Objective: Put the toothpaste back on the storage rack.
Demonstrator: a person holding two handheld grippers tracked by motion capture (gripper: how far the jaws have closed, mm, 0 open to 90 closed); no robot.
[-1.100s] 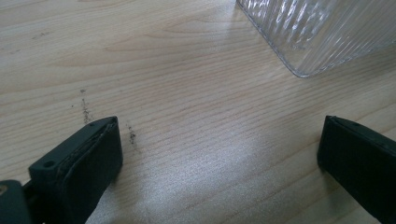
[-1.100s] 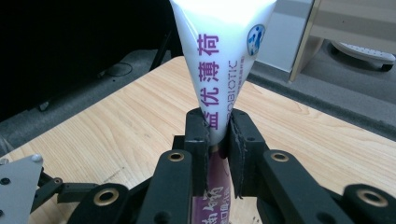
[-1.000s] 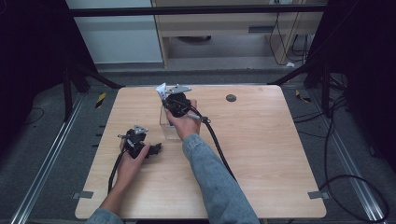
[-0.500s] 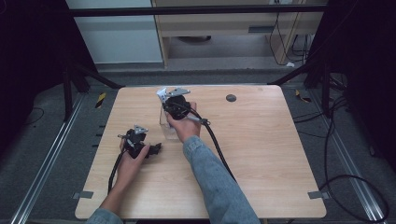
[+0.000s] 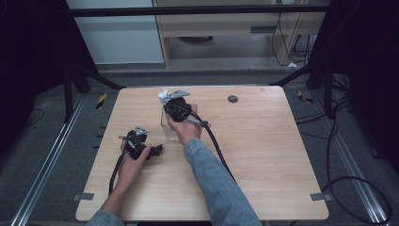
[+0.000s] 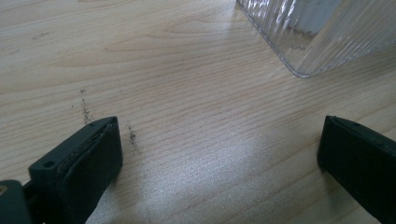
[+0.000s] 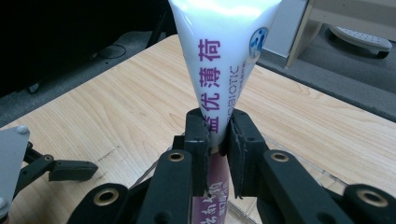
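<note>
While the right gripper (image 7: 217, 135) is clamped on a white tube (image 7: 224, 60), the tube is held upright above a clear ribbed box (image 6: 322, 32) that stands on the table (image 5: 263, 155). In the right gripper view the two black jaws are seen pressed against the narrow part of the tube, with its white body widening above them and purple and blue print running along it; a dark red lower part of the tube is seen below the pads, and the rim of the box is glimpsed beneath the jaws. In the high view the right gripper (image 5: 176, 107) is found near the far middle of the table, with the box (image 5: 168, 126) directly under it and partly covered by the right hand (image 5: 186, 129). The left gripper (image 5: 157, 150) is held low over the table, toward the near left, just beside the box and apart from it. In the left gripper view its jaws are seen standing wide apart with only bare wood between them, and a rounded corner of the box is seen ahead at the upper right. A small dark disc (image 5: 232, 99) is seen lying near the far edge, well apart from both grippers.
</note>
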